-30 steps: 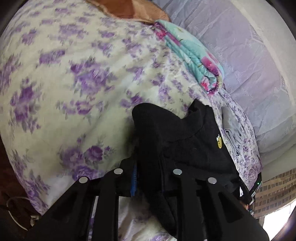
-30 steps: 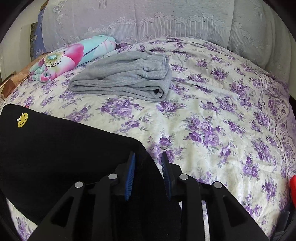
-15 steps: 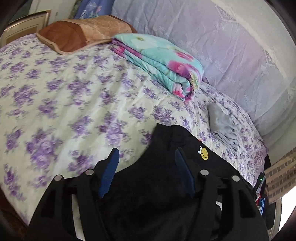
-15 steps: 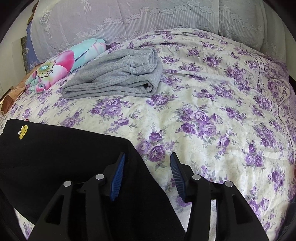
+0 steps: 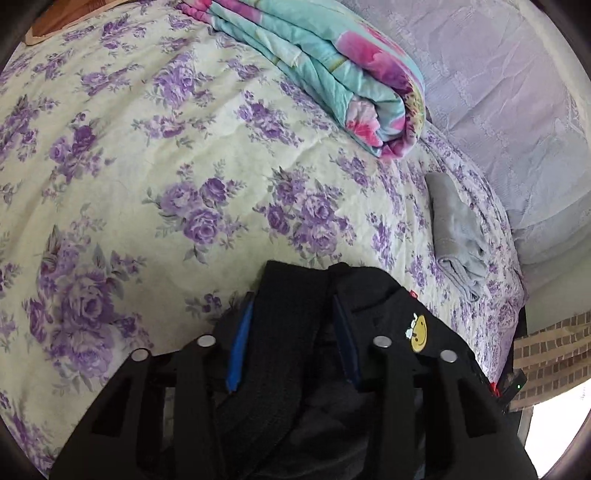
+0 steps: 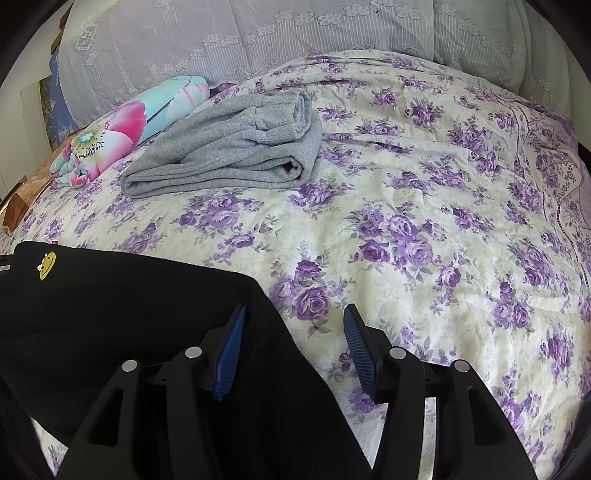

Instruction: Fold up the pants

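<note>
Black pants (image 6: 129, 295) with a yellow smiley patch (image 6: 47, 264) lie spread on the flowered bedcover (image 6: 406, 221). My right gripper (image 6: 293, 332) sits over their right corner. Its jaws are opening; the cloth edge lies by the left pad and the right pad is over bare cover. In the left wrist view a thick fold of the black pants (image 5: 295, 295) runs up between the pads of my left gripper (image 5: 290, 332). Those jaws are closing around the fold, and the left pad's blue face still shows. The patch (image 5: 419, 334) sits just right of them.
Folded grey pants (image 6: 236, 147) lie near the pillows (image 6: 258, 33), beside a rolled turquoise and pink quilt (image 6: 122, 136). From the left wrist, the quilt (image 5: 332, 66) lies ahead, the grey pants (image 5: 454, 236) to the right, and a brown pillow (image 5: 55, 22) at the top left.
My left gripper let go of the bunched pants, opened wide, travelled along the bed and now narrows around a fold. My right gripper opened off the pants corner and stayed put.
</note>
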